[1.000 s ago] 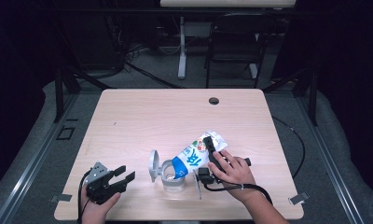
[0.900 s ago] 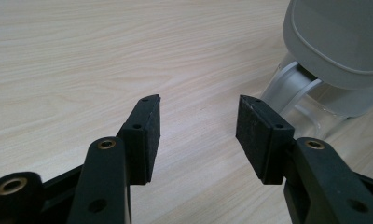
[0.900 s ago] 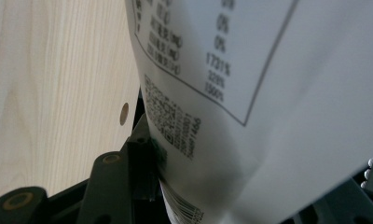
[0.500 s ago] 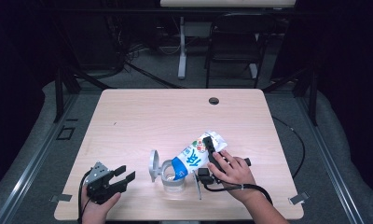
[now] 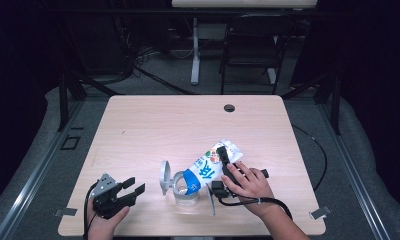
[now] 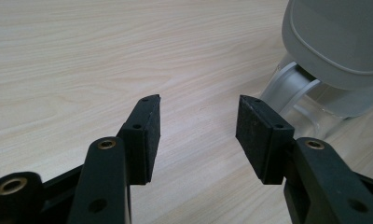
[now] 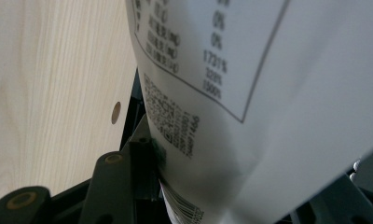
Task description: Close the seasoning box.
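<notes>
Fingers of the right gripper point(image 5: 223, 159) are pinched on the pouch point(image 5: 208, 167), a white-and-blue printed packet tilted mouth-down over the clear container point(image 5: 184, 192). In the right gripper view the pouch's point(image 7: 250, 93) printed back panel (nutrition table and barcode) sits between the fingers point(image 7: 142, 163), with one finger pressed against its lower edge. The right hand point(image 5: 248, 184) lies just beside the container, on its right.

Fingers of the left gripper point(image 5: 125, 189) are spread apart and hold nothing. The left gripper view shows its two black pads point(image 6: 149, 135) apart above bare wood, with the container's grey hinged lid point(image 6: 336, 42) standing open just beyond the right pad. The left hand point(image 5: 104, 215) rests well left of the container.

The counter point(image 5: 153, 125) is light wood with rounded corners; a small dark hole point(image 5: 229, 108) sits well beyond the container, near the far edge. Past the counter the room is dark, with a chair point(image 5: 250, 50), a white post point(image 5: 195, 50) and floor cables point(image 5: 143, 55) on grey flooring.
</notes>
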The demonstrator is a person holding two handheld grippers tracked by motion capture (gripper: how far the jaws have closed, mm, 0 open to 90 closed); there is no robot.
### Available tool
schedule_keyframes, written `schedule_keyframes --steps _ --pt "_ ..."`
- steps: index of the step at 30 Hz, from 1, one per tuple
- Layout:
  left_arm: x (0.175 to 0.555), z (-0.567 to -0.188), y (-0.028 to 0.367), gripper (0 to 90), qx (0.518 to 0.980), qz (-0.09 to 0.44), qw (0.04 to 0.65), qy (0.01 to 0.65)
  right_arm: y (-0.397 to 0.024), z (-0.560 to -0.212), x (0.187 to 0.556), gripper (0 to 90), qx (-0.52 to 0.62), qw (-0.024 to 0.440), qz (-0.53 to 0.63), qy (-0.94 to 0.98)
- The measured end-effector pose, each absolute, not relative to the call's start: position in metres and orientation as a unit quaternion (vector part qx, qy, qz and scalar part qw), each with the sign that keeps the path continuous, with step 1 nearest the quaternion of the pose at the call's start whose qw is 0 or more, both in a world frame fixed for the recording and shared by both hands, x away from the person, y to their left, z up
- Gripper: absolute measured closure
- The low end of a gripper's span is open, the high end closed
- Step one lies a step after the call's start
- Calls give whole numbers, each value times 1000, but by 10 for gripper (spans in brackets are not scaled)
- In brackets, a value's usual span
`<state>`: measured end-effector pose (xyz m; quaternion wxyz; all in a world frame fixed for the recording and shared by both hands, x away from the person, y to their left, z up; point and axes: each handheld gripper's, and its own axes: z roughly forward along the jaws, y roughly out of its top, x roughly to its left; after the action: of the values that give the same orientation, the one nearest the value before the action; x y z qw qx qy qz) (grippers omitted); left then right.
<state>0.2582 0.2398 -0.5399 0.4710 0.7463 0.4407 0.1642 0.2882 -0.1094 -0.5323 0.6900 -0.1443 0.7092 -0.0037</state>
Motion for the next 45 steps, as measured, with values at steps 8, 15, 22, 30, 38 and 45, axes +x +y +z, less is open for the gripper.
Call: schedule_keyframes --steps 8,15,22,30,38,45 --pt "258 -540 241 504 745 162 472 442 -109 -533 288 508 -153 693 -9 704" --pt "257 -539 241 505 746 162 471 442 -109 -532 287 512 -156 696 -16 700" --pt "257 -539 241 504 745 162 474 441 -108 -531 286 518 -156 696 -22 701" --pt "257 -539 242 504 744 164 476 440 -109 -532 287 523 -157 689 -14 707" --pt "257 -540 241 505 742 163 478 441 -108 -531 286 525 -156 690 -22 707" --pt "257 -538 241 505 746 163 474 439 -109 -530 287 526 -161 689 -18 706"
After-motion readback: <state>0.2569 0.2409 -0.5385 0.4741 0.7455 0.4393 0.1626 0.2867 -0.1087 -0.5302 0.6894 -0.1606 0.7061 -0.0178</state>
